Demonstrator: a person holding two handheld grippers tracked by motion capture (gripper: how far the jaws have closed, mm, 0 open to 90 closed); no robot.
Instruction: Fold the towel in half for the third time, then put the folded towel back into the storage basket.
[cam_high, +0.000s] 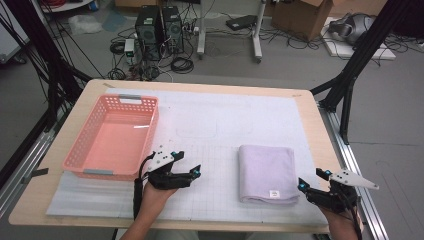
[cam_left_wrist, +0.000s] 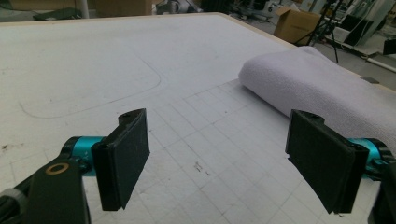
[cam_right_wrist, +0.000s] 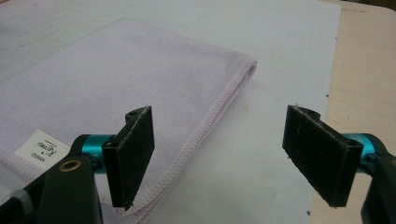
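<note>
Folded lilac towel lies flat on the white gridded mat, right of centre, near edge (white label at its near right corner). Right gripper sits just right of the towel's near corner, jaws wide, nothing between them; one pad hangs over the hem. Left gripper rests on the mat left of the towel, apart from it, jaws wide and empty. Pink basket stands at far left, beside the left gripper.
</note>
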